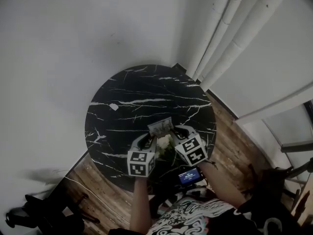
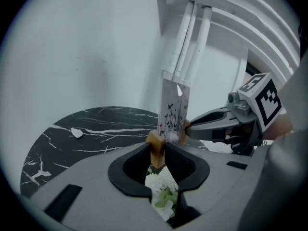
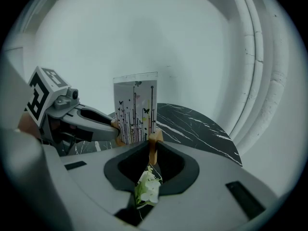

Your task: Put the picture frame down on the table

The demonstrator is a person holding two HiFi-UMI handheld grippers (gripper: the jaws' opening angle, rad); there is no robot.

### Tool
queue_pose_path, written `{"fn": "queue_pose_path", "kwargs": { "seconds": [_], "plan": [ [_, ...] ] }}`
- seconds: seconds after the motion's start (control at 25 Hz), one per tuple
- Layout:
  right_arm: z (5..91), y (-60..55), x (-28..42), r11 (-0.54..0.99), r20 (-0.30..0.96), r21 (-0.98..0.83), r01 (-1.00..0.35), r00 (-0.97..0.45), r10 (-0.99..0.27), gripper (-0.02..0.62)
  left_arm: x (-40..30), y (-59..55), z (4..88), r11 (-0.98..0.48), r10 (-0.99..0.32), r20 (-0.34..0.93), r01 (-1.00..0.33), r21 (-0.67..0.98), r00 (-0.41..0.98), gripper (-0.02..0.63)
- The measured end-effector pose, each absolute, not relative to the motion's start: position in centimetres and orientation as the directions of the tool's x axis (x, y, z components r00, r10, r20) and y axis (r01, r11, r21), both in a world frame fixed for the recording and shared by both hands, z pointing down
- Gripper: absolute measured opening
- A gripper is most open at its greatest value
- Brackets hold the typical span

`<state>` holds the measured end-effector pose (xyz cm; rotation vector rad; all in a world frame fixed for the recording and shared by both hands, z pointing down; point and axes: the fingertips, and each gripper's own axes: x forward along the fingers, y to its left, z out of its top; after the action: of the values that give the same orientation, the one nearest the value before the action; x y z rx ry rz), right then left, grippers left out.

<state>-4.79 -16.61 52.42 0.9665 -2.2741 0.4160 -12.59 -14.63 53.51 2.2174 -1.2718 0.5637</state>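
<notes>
I cannot tell if the frame (image 3: 136, 110) touches the surface (image 1: 127, 92) or hangs just above it. Its bottom is hidden behind my grippers in every view. In the head view the frame is only a small pale strip at the near edge of the round black surface, low in the middle of the picture. It stands upright.

My left gripper (image 2: 156, 147) has its jaws shut tight on a small wood block (image 2: 155, 139) at one bottom corner of the frame. My right gripper (image 3: 153, 147) has its jaws shut tight on the block at the other bottom corner.

Some white flowers (image 3: 147, 186) show low down between the jaws in both gripper views. Part of them is hidden, so I cannot see what holds them.

A small white scrap (image 1: 113, 106) lies on the left part of the surface, well apart from the frame. A small screen (image 1: 190, 176) glows blue just below the right gripper. Long white folds (image 1: 230, 23) hang at the upper right. The floor (image 1: 98, 173) is wood.
</notes>
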Motion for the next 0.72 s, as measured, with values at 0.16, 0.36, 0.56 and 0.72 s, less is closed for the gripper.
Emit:
{"fn": "queue_pose_path", "kwargs": {
  "seconds": [0.16, 0.36, 0.56, 0.72],
  "plan": [
    [52.5, -17.4, -5.3, 0.677, 0.640, -0.026, -0.735, -0.533, -0.554, 0.054, -13.2, -15.5, 53.3, -0.433, -0.668, 0.567, -0.872, 0.230, 0.482, 0.100],
    [52.4, -17.6, -5.6, 0.672, 0.633, -0.009, -0.741, -0.524, -0.569, 0.054, -13.4, -15.5, 53.3, -0.437, -0.665, 0.562, -0.866, 0.241, 0.492, 0.100],
    [51.8, -17.1, -5.4, 0.666, 0.639, -0.013, -0.746, -0.518, -0.568, 0.054, -13.2, -15.3, 52.7, -0.440, -0.669, 0.554, -0.864, 0.243, 0.496, 0.100],
    [51.0, -16.8, -5.2, 0.672, 0.633, -0.013, -0.740, -0.527, -0.567, 0.054, -13.0, -15.0, 51.9, -0.435, -0.677, 0.552, -0.870, 0.234, 0.487, 0.100]
  ]
}}
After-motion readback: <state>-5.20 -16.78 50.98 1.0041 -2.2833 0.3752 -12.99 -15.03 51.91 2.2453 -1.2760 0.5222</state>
